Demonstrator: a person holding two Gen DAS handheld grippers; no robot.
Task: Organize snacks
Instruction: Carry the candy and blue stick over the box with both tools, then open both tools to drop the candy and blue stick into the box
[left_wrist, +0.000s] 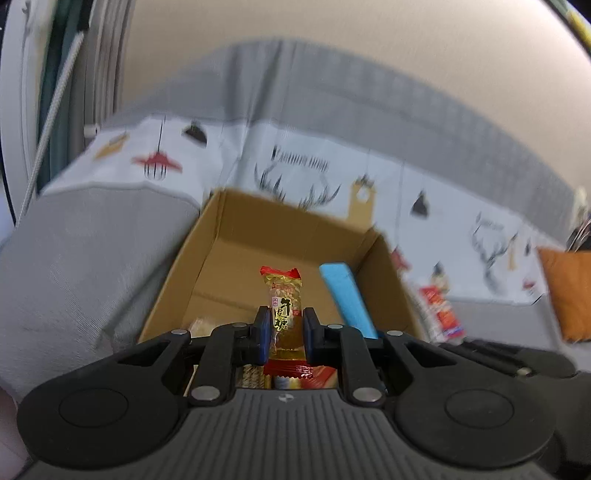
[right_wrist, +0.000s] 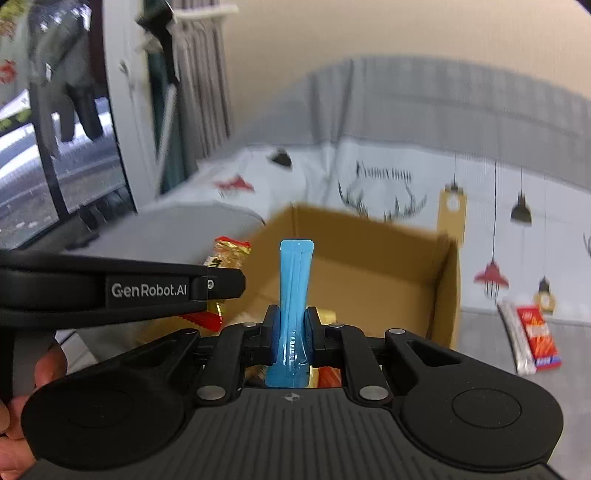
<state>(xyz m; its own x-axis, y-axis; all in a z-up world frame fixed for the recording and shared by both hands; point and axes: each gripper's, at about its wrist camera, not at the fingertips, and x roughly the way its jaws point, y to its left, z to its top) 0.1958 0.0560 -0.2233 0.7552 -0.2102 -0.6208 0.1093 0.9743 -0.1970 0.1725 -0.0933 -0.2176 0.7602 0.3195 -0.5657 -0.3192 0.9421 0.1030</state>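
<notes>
From your left wrist view, your left gripper (left_wrist: 283, 334) is squeezed tight on a candy (left_wrist: 282, 310). The candy has a gold wrapper with red ends. It stands up between the pads, with its long side pointing away from you, toward the box (left_wrist: 225, 240). The box is open at the top and sits just past the candy, a bit lower, on the grey sofa (left_wrist: 85, 251). So the box lies straight ahead and down from your left gripper. You can see more snacks under the gripper, at the near end of the box, but they are mostly hidden. To the right, a blue stick (left_wrist: 349, 299) pokes up over the box. A red pack (left_wrist: 441, 314) lies on the sofa outside the box, off to the right.

From your right wrist view, your right gripper (right_wrist: 291, 328) is clamped on the blue stick (right_wrist: 293, 291). The stick also stands up with its long side pointing forward, at the box (right_wrist: 388, 266). The box is right in front and below. Your left gripper (right_wrist: 166, 286) reaches in from the left, holding the candy (right_wrist: 227, 253) close to the left wall of the box. The red pack (right_wrist: 535, 332) lies on the sofa to the right, well apart from the box.

Both hands look about as near to the box as each other. I think the next job is to let both snacks drop inside, so keep them over the opening, not over the wall.
</notes>
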